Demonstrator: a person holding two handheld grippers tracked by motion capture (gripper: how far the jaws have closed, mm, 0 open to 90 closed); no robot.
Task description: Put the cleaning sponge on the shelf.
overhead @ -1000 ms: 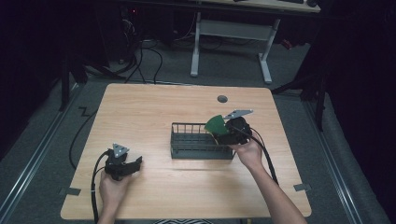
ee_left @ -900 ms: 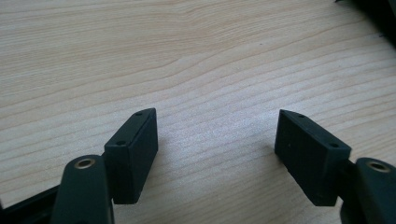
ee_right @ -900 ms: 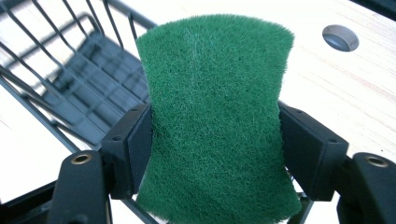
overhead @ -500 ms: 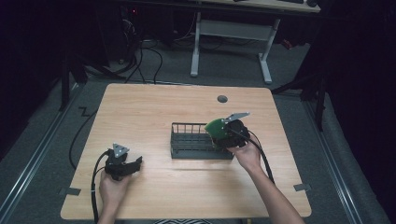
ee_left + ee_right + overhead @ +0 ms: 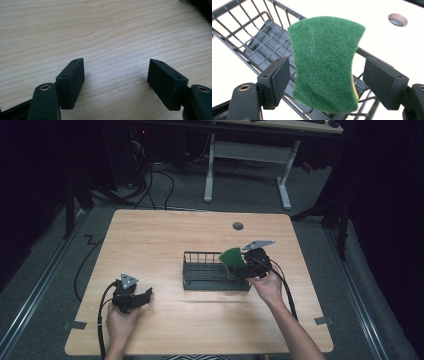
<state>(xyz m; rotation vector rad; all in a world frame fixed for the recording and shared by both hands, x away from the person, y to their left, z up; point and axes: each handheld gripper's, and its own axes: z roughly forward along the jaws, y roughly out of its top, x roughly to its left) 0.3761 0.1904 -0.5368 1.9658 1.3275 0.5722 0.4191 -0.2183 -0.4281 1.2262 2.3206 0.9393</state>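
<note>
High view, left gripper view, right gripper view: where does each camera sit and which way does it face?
High view: above the person's side, looking forward and down on the table; both forearms, left gripper, right gripper.
Left gripper view: on that gripper, facing bare wood between its open jaws.
Right gripper view: on that gripper, facing a green sponge over a wire basket.
Shared: high and right gripper views both show sponge and basket.
</note>
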